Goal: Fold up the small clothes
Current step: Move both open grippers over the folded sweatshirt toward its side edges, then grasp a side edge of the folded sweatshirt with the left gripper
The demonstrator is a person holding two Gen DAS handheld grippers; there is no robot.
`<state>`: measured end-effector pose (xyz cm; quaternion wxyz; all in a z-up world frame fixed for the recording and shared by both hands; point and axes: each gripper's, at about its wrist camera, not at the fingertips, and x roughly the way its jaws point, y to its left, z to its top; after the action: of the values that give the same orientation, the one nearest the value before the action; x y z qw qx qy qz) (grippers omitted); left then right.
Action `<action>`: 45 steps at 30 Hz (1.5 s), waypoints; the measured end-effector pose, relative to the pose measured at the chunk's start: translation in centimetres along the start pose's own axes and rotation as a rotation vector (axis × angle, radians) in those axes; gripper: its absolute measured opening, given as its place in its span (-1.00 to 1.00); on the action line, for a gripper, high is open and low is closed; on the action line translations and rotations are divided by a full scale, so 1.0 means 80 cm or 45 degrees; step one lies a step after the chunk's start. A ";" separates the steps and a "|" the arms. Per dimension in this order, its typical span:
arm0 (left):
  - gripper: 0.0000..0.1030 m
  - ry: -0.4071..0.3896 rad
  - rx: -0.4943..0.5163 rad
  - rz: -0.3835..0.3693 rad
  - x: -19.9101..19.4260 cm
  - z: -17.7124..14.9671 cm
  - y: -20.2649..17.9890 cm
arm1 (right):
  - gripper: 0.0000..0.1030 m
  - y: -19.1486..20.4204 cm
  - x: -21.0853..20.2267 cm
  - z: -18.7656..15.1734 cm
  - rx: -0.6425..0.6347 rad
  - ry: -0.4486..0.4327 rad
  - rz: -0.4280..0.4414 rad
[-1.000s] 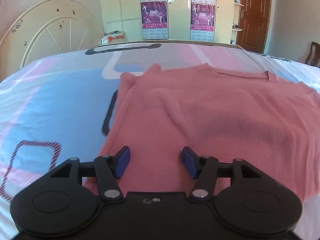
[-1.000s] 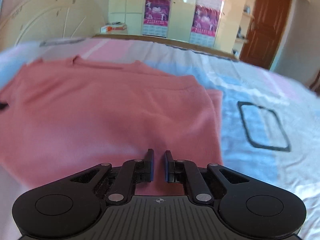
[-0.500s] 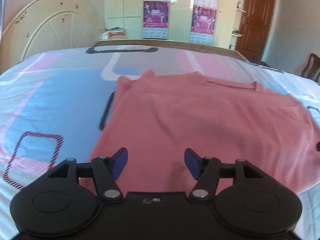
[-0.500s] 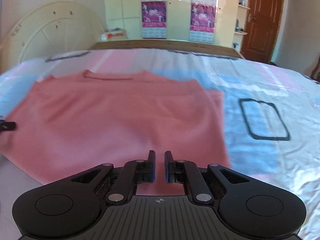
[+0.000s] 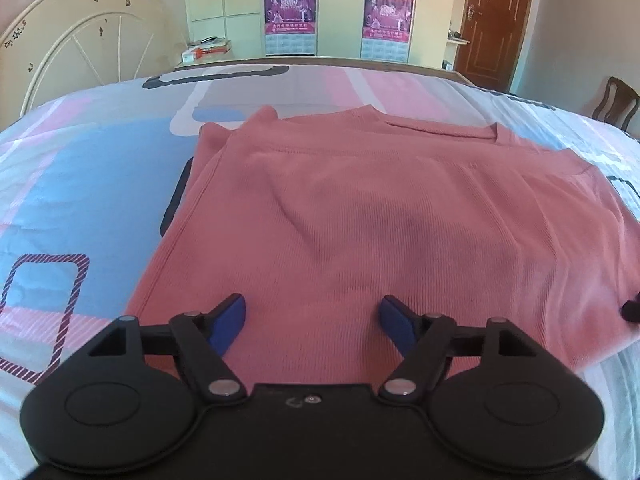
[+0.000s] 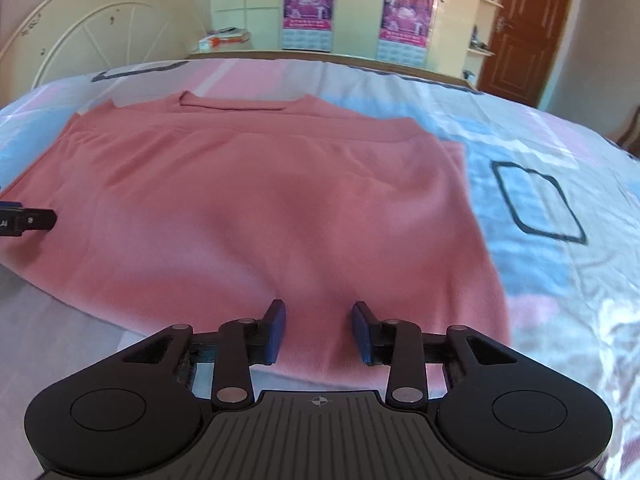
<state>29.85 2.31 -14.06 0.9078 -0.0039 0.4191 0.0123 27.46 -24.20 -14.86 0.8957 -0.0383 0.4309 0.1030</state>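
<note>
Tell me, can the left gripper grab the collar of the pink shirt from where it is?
Probably not yet. The left gripper, its jaws opening, hovers over the near edge of the pink shirt. The collar lies at the far edge. Nothing blocks the way.

Open bedspread on both sides, cloth filling the middle

Bare bedspread off the left edge of the pink shirt and beyond its right edge, plus a strip toward the bed's far edge. Blocked past there by the headboard, leaning at the far left corner, and the wardrobe.
</note>
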 end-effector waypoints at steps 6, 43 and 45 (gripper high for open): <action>0.45 -0.001 0.039 -0.013 0.001 -0.005 0.002 | -0.29 -0.001 -0.003 -0.005 0.045 0.033 -0.034; 0.60 0.009 0.008 -0.011 -0.010 0.007 0.057 | 0.00 0.121 0.039 0.054 0.013 0.028 0.000; 0.60 0.021 -0.030 -0.009 -0.015 0.005 0.057 | 0.00 0.118 0.033 0.052 0.016 0.010 0.019</action>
<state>29.25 6.87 -12.83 0.9042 -0.0161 0.4265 0.0138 30.21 -13.93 -14.11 0.8934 -0.0298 0.4354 0.1069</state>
